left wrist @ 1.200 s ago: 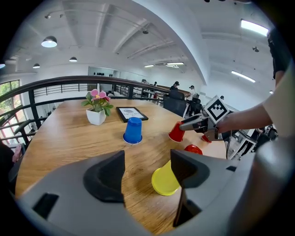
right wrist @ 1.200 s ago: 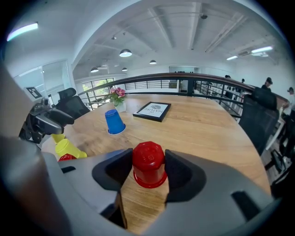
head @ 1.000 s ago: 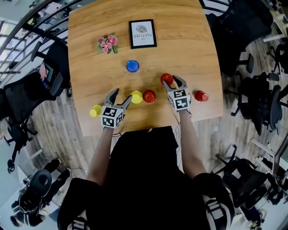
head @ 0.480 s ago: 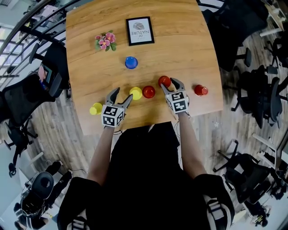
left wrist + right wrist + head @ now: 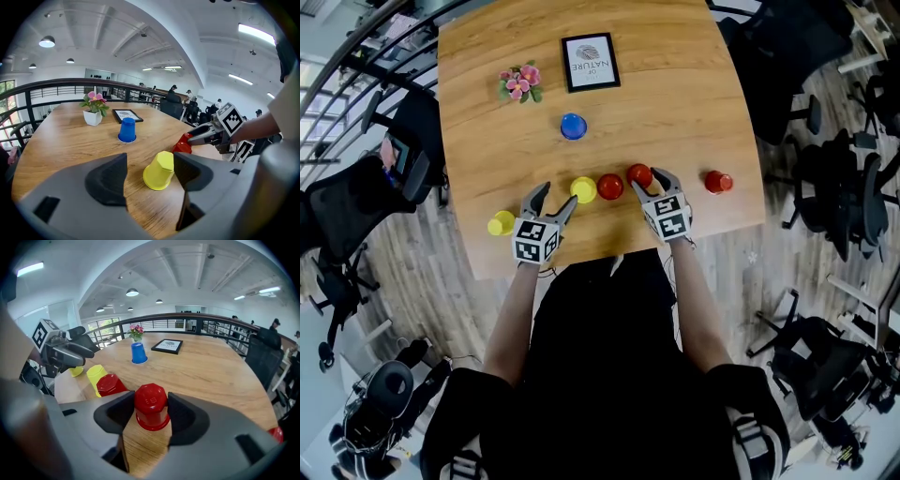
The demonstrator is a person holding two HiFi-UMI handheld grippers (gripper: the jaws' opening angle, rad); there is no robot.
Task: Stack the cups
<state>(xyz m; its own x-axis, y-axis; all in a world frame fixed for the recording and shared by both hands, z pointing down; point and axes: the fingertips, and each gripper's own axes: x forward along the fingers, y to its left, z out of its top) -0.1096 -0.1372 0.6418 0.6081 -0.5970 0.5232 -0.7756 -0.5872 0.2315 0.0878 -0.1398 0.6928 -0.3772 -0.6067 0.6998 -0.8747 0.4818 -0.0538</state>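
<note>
On the table [image 5: 675,94], a second red cup [image 5: 108,384] is crowding the right gripper [image 5: 151,414], whose half-spread jaws are clamping a red cup [image 5: 151,401]. The left gripper [image 5: 150,163] is gaping wide, leaving a yellow cup [image 5: 159,172] untouched.

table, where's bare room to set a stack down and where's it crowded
Bare wood lies right of the picture frame and blue cup, above the lone red cup; also between the flower pot and the edge yellow cup. Crowded: the near row, left gripper, middle yellow cup, middle red cup, right gripper on the gripped red cup.
</note>
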